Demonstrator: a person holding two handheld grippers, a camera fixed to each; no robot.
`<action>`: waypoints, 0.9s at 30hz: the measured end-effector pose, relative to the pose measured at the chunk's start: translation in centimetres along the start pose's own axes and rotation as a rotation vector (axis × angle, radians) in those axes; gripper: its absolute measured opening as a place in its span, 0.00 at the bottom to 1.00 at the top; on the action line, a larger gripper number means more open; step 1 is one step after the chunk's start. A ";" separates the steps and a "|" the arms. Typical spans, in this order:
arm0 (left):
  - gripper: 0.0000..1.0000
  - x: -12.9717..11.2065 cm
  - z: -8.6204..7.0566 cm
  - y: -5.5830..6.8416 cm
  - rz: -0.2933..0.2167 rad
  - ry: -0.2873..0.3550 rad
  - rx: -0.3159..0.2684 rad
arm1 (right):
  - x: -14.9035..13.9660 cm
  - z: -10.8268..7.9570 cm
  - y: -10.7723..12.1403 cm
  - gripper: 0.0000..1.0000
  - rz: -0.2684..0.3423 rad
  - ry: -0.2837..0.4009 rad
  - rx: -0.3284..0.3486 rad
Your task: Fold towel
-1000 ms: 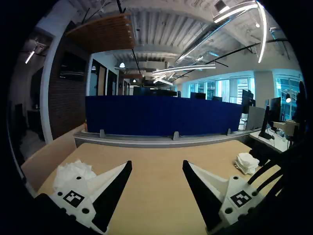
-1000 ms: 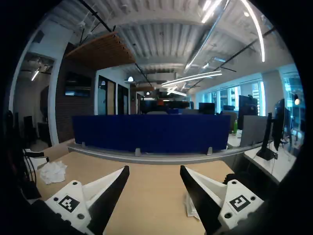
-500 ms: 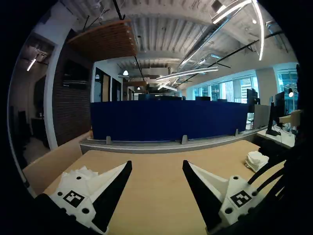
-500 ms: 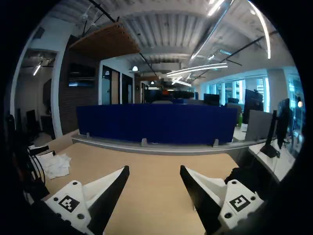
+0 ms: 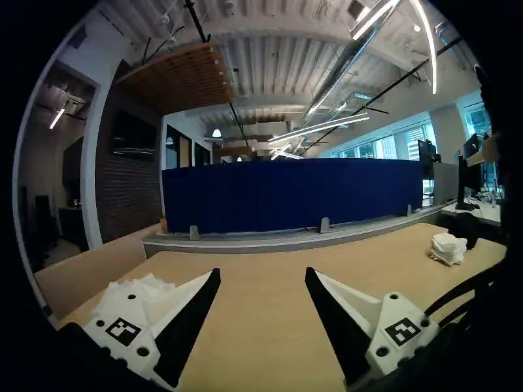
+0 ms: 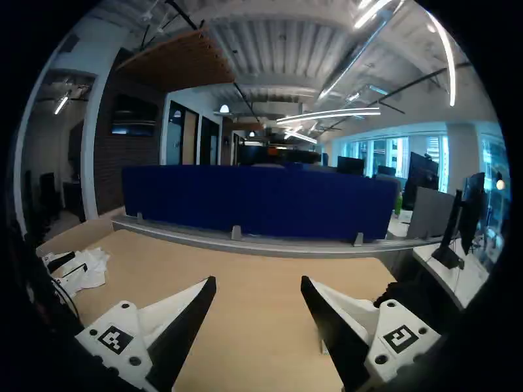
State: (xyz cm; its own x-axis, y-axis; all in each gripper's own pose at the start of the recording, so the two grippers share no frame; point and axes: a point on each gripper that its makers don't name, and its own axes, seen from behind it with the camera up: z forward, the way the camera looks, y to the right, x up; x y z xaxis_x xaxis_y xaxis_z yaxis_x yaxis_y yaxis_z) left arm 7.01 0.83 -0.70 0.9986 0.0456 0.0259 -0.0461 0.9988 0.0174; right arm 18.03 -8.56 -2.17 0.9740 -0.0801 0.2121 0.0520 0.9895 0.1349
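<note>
A crumpled white towel (image 5: 131, 292) lies on the wooden table (image 5: 261, 313) at the near left, partly behind my left gripper's left finger. My left gripper (image 5: 261, 274) hangs open over bare table with nothing between its fingers. A small stack of folded white towels (image 5: 449, 248) sits at the far right of the table. In the right gripper view the crumpled towel (image 6: 88, 266) lies at the far left. My right gripper (image 6: 257, 281) is open and empty above the table, and a white sliver of cloth (image 6: 321, 343) peeks out beside its right finger.
A blue divider panel (image 5: 294, 193) on a grey rail closes the table's far edge. Desks with monitors (image 6: 461, 222) stand beyond the right side. Dark cables (image 6: 55, 291) hang at the left edge of the right gripper view.
Both views have shifted slightly. The folded stack slid right and up in the left gripper view. The crumpled towel rose in the right gripper view. Both grippers stayed open.
</note>
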 end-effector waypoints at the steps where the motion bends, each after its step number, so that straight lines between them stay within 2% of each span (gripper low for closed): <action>1: 0.96 -0.5 0.1 -0.1 -0.002 0.005 0.003 | -0.2 0.1 -0.4 1.00 -0.004 0.001 0.005; 8: 0.96 -3.8 0.4 -0.9 -0.021 0.031 0.022 | -2.3 0.9 -2.4 1.00 -0.061 -0.004 0.029; 14: 0.96 -5.7 0.6 -1.9 -0.037 0.034 0.039 | -3.0 1.8 -3.5 1.00 -0.076 -0.010 0.041; 17: 0.96 -6.3 0.7 -2.3 -0.040 0.033 0.044 | -3.0 2.0 -4.0 1.00 -0.085 -0.007 0.051; 27: 0.96 -7.1 1.2 -2.2 -0.042 0.032 0.041 | -2.6 2.1 -4.7 1.00 -0.111 -0.001 0.062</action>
State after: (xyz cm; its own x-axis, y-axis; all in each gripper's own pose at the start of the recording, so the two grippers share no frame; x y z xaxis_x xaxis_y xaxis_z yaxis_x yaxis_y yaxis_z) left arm -0.02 -1.69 0.27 1.0000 0.0050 -0.0078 -0.0046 0.9983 0.0589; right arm 14.78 -13.23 -1.32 0.9628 -0.1885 0.1936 0.1454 0.9653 0.2168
